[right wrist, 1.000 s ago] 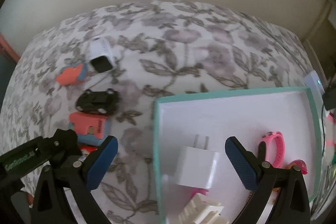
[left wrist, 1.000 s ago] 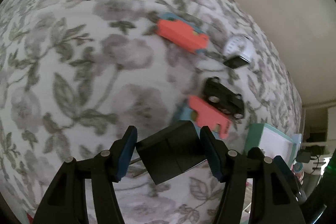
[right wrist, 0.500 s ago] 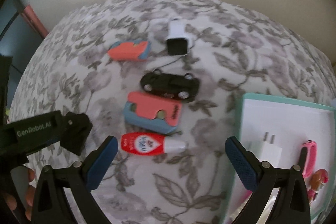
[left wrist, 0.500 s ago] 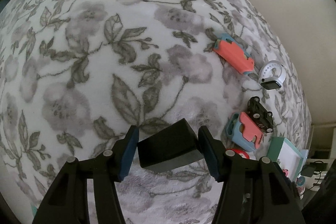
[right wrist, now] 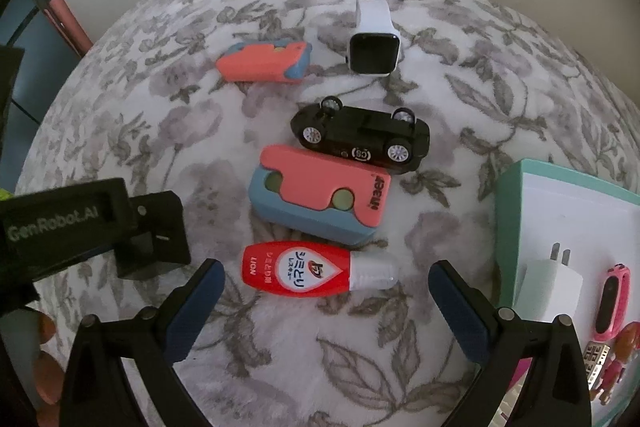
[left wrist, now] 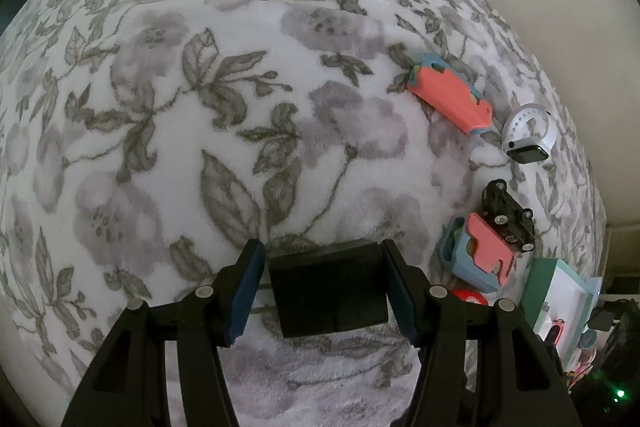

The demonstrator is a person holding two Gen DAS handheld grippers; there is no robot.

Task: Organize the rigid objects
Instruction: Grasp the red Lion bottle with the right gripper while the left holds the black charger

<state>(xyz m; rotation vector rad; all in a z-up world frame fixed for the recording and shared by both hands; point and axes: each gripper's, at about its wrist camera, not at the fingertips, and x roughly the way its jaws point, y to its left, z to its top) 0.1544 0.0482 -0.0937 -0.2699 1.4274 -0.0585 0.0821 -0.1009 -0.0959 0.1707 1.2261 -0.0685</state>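
Note:
My left gripper (left wrist: 324, 291) is shut on a black charger block (left wrist: 330, 289) with its prongs to the left, low over the floral cloth. It also shows in the right wrist view (right wrist: 154, 237). My right gripper (right wrist: 324, 311) is open and empty, just in front of a red squeeze bottle (right wrist: 308, 269). Beyond it lie a pink and blue case (right wrist: 320, 201), a black toy car (right wrist: 360, 137) upside down, a second pink and blue case (right wrist: 264, 63) and a white smartwatch (right wrist: 374, 41).
A teal-rimmed white tray (right wrist: 508, 227) at the right holds a white plug (right wrist: 554, 287), a pink band (right wrist: 612, 303) and small toys. The floral cloth (left wrist: 200, 107) stretches bare to the left. A wall runs behind.
My right gripper swung left from over the tray to the row of objects, now close to the red bottle. My left gripper carried the black block left, away from them.

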